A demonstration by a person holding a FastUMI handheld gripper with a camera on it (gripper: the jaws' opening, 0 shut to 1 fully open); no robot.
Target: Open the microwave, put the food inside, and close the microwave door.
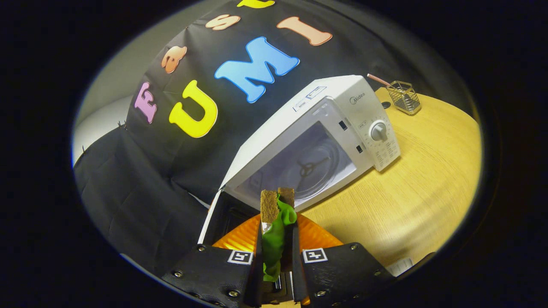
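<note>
Fingers (278,201) hold green food (276,239) tightly between them, before the open white microwave (317,141); a wire basket (404,97) holds a straw (377,79).

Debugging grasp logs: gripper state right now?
Gripper: closed on the green food item, both fingers pressing it, in front of the open microwave.

Claw (277,203) tilted, its two fingers close together, pinched on something green.

A light wood-grain surface (411,192) carries the white microwave (317,141), door swung open, and beyond it a wire mesh holder (404,97) with a straw
</note>
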